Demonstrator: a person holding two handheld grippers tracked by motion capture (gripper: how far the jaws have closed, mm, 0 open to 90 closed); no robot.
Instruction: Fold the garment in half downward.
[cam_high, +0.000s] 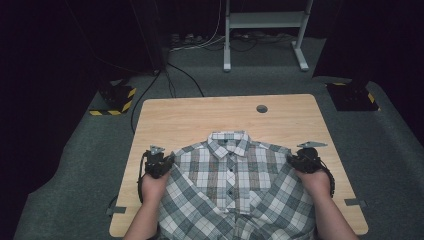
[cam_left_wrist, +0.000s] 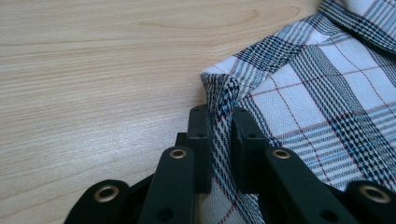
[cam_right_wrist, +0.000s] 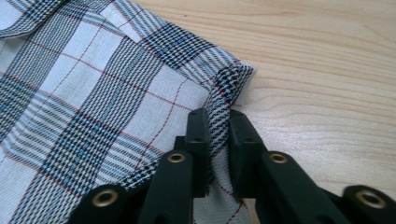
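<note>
High view: plaid shirt (cam_high: 232, 185) is lying collar-away on the surface (cam_high: 200, 115), hem hanging over the near edge. Left tool (cam_high: 161, 161) and right tool (cam_high: 300, 159) are each pinching a shoulder fold (jaws nearly closed), one at either side, equally near.

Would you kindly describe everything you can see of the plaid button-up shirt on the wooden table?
The plaid button-up shirt, white with grey-black checks and thin red lines, looks like woven cotton. It lies flat and front-up on the light wooden table, buttoned down the middle, collar pointing away from the person, lower part running past the near edge. A small fold of cloth at each shoulder is pinched: one by the left gripper, the other by the right gripper.
</note>
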